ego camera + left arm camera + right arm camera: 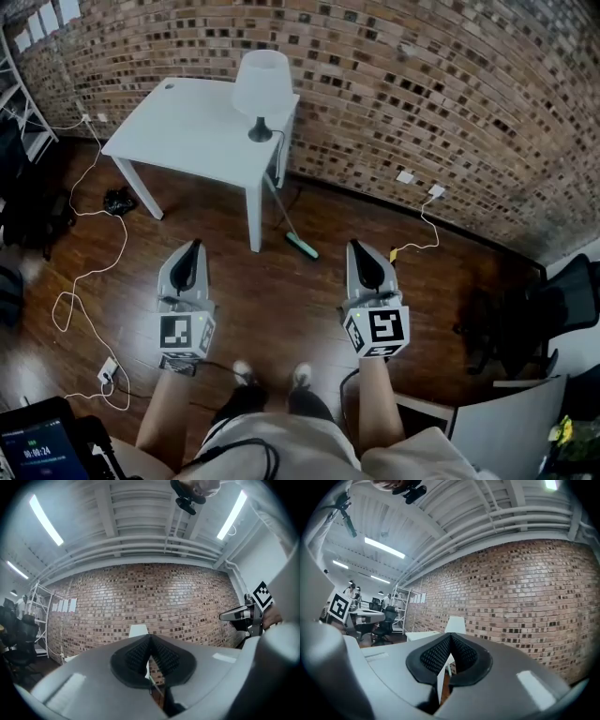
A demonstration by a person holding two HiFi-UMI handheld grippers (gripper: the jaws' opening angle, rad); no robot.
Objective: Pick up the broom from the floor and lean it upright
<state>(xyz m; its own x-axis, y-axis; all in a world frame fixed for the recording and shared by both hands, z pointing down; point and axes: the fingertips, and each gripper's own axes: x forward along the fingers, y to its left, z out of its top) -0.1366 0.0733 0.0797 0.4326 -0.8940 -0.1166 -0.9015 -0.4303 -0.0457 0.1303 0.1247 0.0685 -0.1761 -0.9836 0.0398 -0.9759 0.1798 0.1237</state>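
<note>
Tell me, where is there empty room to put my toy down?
The white square table is mostly bare left of the white shaded lamp. The dark wooden floor before the green-headed broom is open. White cables crowd the floor's left side.

A timer on a screen, below and left of the left gripper, seems to read 00:00:24, but the digits are small. Left gripper and right gripper cubes carry black-and-white square markers.
</note>
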